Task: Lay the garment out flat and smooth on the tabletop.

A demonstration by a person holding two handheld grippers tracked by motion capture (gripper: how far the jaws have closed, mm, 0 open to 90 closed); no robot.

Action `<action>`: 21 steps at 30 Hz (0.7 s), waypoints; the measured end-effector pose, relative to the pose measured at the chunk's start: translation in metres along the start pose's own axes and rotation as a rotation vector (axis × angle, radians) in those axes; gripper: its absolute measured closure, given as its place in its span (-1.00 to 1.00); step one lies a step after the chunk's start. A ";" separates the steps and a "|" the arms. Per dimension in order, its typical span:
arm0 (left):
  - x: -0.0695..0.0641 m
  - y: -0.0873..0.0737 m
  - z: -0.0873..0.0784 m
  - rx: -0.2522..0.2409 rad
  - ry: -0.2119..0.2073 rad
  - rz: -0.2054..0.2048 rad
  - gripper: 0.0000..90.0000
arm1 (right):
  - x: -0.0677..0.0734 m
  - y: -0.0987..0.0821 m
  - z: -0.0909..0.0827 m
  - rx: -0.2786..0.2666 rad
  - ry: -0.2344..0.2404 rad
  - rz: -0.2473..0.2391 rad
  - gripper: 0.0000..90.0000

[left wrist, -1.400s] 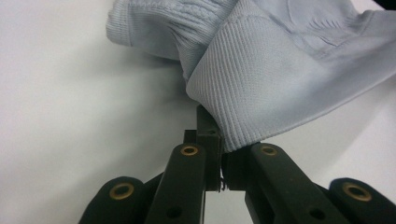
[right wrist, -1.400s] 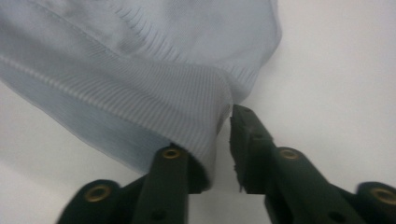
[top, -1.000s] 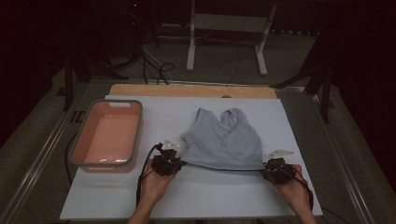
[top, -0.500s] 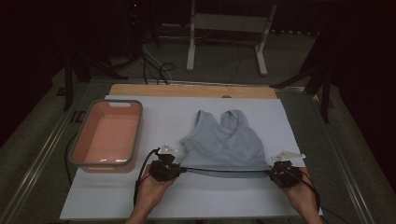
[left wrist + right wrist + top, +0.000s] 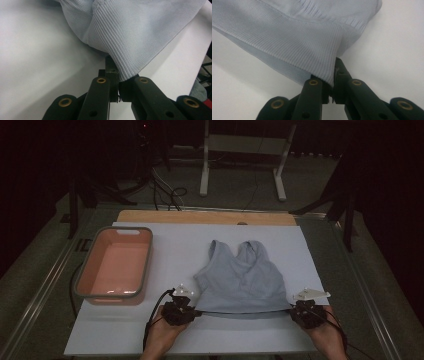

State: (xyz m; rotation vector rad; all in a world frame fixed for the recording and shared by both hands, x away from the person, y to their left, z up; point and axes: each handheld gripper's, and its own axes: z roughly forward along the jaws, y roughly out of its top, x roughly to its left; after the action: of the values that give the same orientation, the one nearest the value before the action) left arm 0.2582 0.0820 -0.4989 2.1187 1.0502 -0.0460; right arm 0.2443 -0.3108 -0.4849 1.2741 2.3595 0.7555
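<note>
Light blue ribbed tank top (image 5: 240, 280): laid flat on the white table sheet (image 5: 175, 245), hem stretched taut toward the near edge. Left gripper (image 5: 181, 310): clamped on the hem's left corner. Right gripper (image 5: 306, 312): clamped on the right corner. Pink basin (image 5: 116, 265): placed left, well apart.

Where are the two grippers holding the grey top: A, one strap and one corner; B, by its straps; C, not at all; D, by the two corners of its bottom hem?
D: the left gripper and right gripper each pinch a hem corner of the top, hem stretched between them.
</note>
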 end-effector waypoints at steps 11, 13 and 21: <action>-0.010 -0.007 0.001 0.022 -0.010 0.032 0.95 | 0.001 -0.006 -0.003 0.003 -0.002 -0.017 0.93; -0.011 -0.008 0.001 0.028 -0.013 0.035 0.95 | 0.001 -0.006 -0.003 0.003 0.002 -0.015 0.93; -0.014 -0.012 -0.003 0.028 -0.019 0.044 0.82 | 0.003 -0.008 -0.005 0.004 0.009 -0.024 0.93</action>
State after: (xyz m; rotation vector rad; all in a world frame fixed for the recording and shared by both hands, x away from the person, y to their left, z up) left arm 0.2398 0.0789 -0.4990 2.1616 0.9971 -0.0603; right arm 0.2350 -0.3127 -0.4860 1.2446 2.3801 0.7512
